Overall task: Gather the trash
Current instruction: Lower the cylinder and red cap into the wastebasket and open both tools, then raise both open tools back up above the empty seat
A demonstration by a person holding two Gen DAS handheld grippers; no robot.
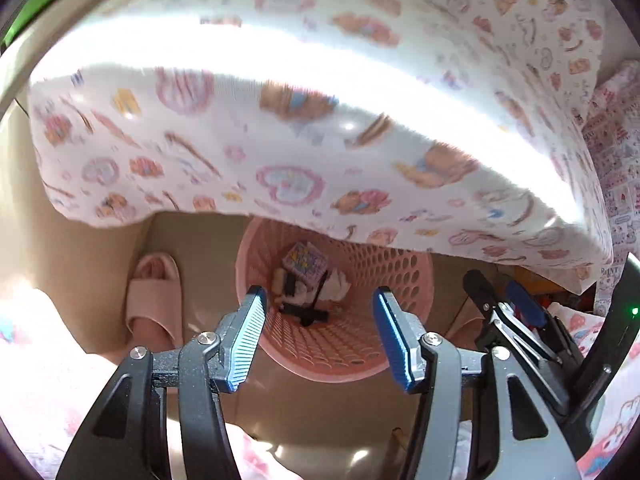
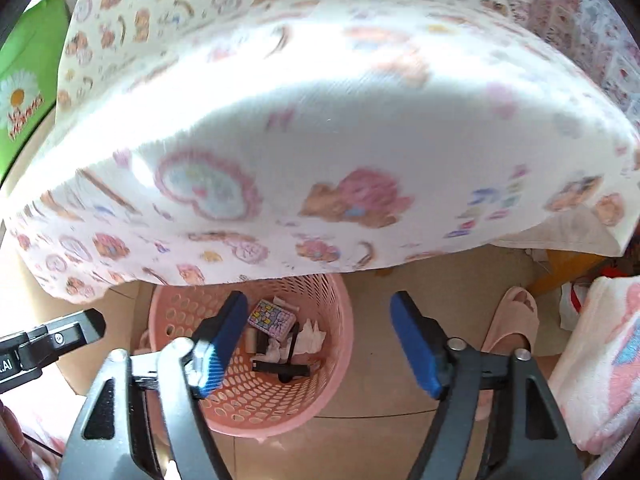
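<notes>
Both your grippers hang empty above the pink basket.

Your left gripper (image 1: 318, 336) has its fingers (image 1: 250, 332) spread apart with nothing between them; your right gripper (image 2: 316, 344) has its fingers (image 2: 414, 344) spread wider, also empty. Below them on the floor (image 2: 380, 380) stands the pink basket (image 2: 256, 400), holding a patterned packet (image 2: 272, 319), crumpled white tissue (image 2: 310, 334) and a black piece (image 2: 280, 368). A pink slipper (image 1: 154, 300) lies beside it, under the printed cloth (image 1: 280, 128).

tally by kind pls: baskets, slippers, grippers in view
Pink basket: 1
Pink slippers: 2
Grippers, left gripper and right gripper, both open and empty: 2
Total: 5
</notes>
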